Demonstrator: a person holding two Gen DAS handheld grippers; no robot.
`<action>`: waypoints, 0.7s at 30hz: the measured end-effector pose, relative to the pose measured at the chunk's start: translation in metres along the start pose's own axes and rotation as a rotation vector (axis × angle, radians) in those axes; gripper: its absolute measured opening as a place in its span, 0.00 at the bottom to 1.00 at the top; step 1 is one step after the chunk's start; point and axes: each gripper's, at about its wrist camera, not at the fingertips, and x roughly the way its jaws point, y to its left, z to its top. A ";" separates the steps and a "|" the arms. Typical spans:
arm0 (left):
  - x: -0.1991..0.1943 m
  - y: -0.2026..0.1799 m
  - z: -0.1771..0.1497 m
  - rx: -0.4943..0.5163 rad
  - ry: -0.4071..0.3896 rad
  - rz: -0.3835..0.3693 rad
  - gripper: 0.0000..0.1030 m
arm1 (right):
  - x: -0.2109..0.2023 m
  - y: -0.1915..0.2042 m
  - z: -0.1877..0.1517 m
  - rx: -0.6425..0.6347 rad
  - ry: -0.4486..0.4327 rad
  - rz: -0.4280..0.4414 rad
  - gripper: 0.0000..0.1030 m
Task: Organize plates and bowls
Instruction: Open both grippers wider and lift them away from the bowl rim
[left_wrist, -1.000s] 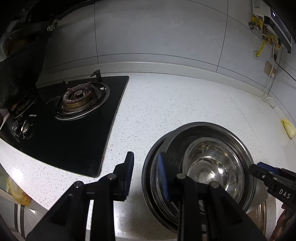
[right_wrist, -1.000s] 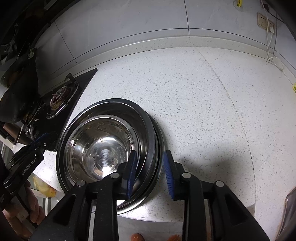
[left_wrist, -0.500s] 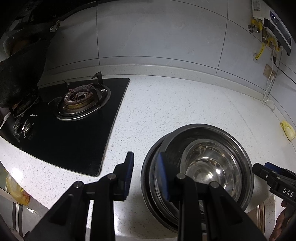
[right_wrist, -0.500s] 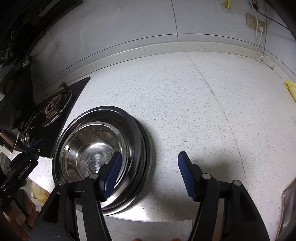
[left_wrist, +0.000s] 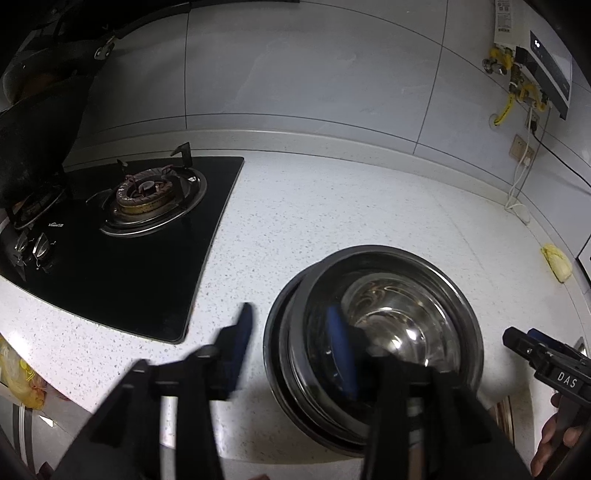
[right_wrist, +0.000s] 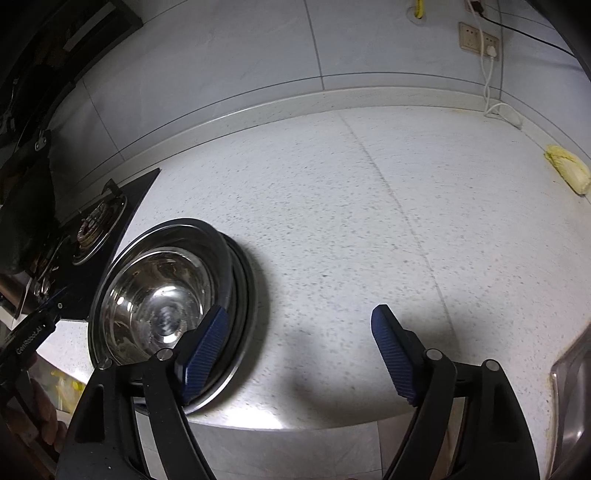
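Note:
A stack of steel bowls (left_wrist: 388, 325) sits on darker plates (left_wrist: 280, 343) on the speckled white counter near its front edge. It also shows in the right wrist view (right_wrist: 162, 295). My left gripper (left_wrist: 291, 343) is open; its jaws straddle the stack's left rim, one pad outside and one inside the top bowl. My right gripper (right_wrist: 299, 350) is open wide and empty, just right of the stack, with its left pad (right_wrist: 207, 343) over the rim. The right gripper's tip (left_wrist: 543, 358) shows at the left wrist view's right edge.
A black gas hob (left_wrist: 147, 229) with a burner lies left of the stack. A yellow cloth (right_wrist: 569, 173) lies at the far right by the wall. A socket and white cable (right_wrist: 487, 48) are on the tiled wall. A steel sink edge (right_wrist: 572, 387) shows at the right.
My right gripper has opened wide, let go of the stack's right rim and drawn back to the right. My left gripper has opened wider around the left rim.

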 end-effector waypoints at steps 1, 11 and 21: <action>-0.004 0.000 -0.001 -0.001 -0.008 -0.006 0.52 | -0.003 -0.003 -0.001 0.000 -0.008 -0.006 0.77; -0.046 -0.004 -0.007 0.015 -0.098 0.048 0.52 | -0.041 -0.029 -0.012 -0.014 -0.085 -0.026 0.88; -0.080 -0.010 -0.018 0.021 -0.091 0.017 0.52 | -0.083 -0.041 -0.022 -0.003 -0.122 -0.026 0.98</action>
